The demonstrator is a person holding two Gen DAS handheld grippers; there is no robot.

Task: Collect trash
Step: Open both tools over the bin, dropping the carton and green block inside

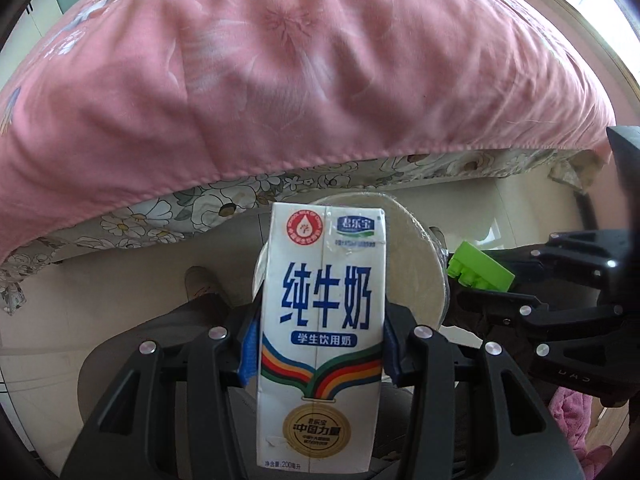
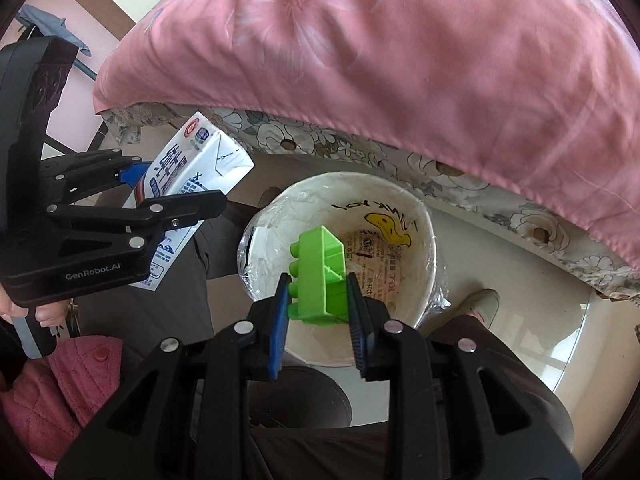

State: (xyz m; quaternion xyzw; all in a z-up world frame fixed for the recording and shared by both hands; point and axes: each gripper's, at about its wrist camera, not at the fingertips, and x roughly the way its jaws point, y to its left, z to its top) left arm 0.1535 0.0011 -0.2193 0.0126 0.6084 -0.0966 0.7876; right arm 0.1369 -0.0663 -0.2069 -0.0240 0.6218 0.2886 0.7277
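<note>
Both grippers hanging over the white paper bucket with stuff pinched.
Left wrist view: left gripper is squeezing an upright white milk carton. Right wrist view: right gripper is clamping a bright green plastic building brick above the bucket's mouth, beside the pink quilt.

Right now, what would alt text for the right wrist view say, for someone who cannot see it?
The right gripper clamps a green toy brick above a plastic-lined paper bucket on the floor. To its left, the left gripper holds a white milk carton; a pink quilt fills the background.
</note>
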